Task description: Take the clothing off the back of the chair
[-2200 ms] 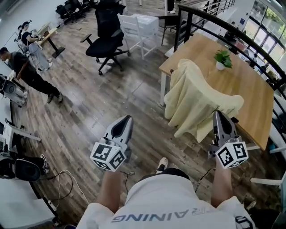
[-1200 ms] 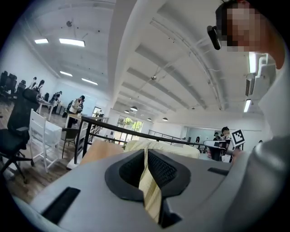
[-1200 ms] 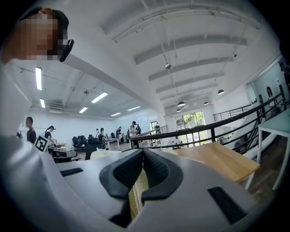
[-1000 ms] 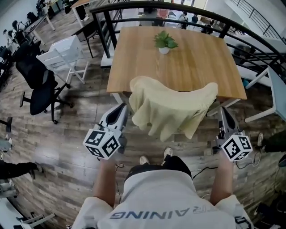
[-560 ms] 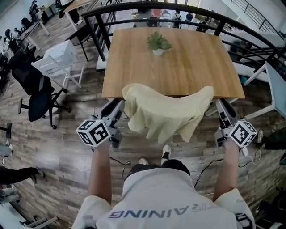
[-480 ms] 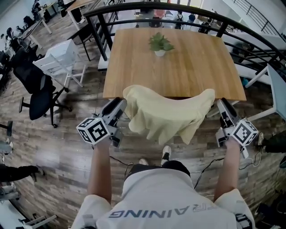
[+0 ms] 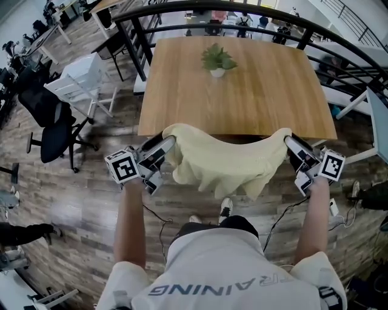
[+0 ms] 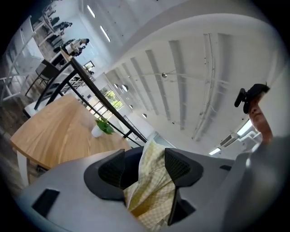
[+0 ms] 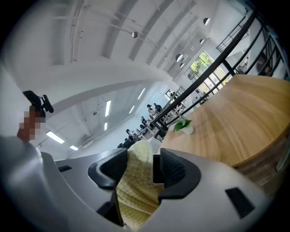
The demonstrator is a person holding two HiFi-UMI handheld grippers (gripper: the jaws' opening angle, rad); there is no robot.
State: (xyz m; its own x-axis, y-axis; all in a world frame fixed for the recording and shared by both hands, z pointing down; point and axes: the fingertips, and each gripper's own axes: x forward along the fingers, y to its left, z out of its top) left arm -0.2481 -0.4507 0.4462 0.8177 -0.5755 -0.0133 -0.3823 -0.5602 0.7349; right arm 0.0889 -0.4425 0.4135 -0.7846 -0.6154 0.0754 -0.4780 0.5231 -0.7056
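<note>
A pale yellow garment (image 7: pixel 224 160) hangs stretched between my two grippers, just in front of the wooden table's (image 7: pixel 242 97) near edge. My left gripper (image 7: pixel 165 147) is at its left corner and my right gripper (image 7: pixel 290 145) at its right corner. In the left gripper view the checked yellow cloth (image 8: pixel 152 190) lies loose between the left gripper's (image 8: pixel 147 162) opening jaws, with a gap beside it. In the right gripper view the cloth (image 9: pixel 136 190) lies likewise between the right gripper's (image 9: pixel 141 168) opening jaws, whose pads stand apart.
A small potted plant (image 7: pixel 217 60) stands at the table's far side. A black railing (image 7: pixel 242 9) curves behind the table. A white chair (image 7: pixel 85 82) and a black office chair (image 7: pixel 45 124) stand to the left. Cables (image 7: pixel 160 227) lie on the wooden floor by my feet.
I turned from the open floor to face the table. The garment came down and forward to the table's near edge, both grippers rolled, and their jaws now stand apart.
</note>
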